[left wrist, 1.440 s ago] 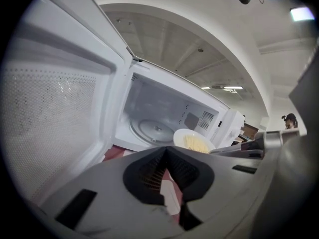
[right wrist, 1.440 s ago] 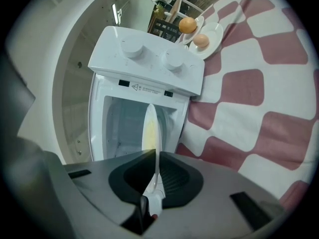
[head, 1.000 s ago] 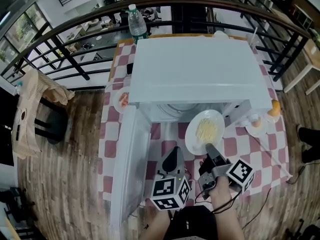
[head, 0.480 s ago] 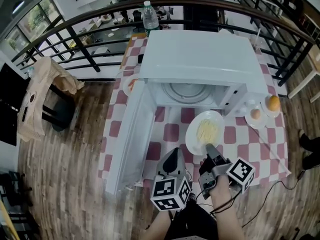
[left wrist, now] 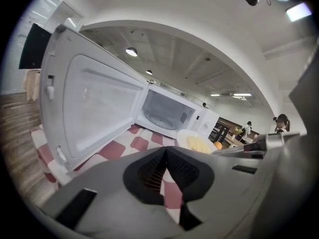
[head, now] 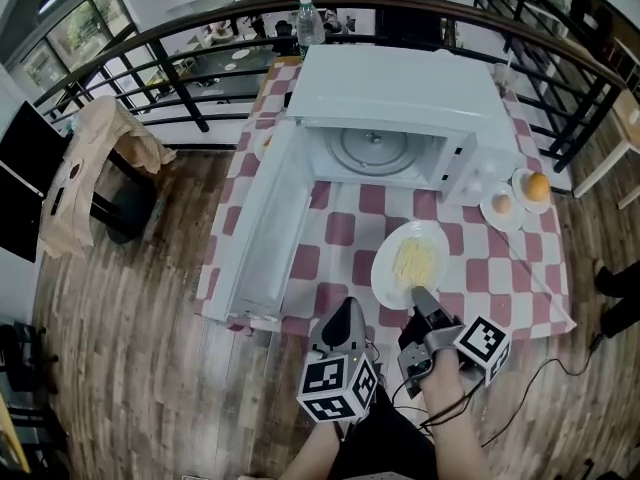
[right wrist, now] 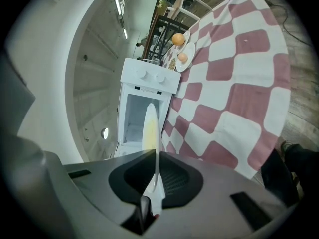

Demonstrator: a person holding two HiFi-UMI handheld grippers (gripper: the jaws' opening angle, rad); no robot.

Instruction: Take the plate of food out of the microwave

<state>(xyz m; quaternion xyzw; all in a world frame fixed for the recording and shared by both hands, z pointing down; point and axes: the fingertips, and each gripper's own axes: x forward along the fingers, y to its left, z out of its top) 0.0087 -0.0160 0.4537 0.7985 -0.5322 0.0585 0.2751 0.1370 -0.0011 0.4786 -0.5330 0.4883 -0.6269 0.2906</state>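
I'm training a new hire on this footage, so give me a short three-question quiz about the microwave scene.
1. True or false: the plate sits inside the microwave.
2. Pick one: the microwave's door is A) open, B) shut, C) missing.
3. Fill in: the plate's rim is pinched between the fingers of the ___ gripper.

Key
1. False. It is out, over the checked table.
2. A.
3. The right gripper.

Tablecloth [head: 340, 230]: red-and-white checks.
Water bottle [head: 310, 20]: upright at the far edge.
Orange [head: 537, 186]: on a small plate [head: 519, 181], right.
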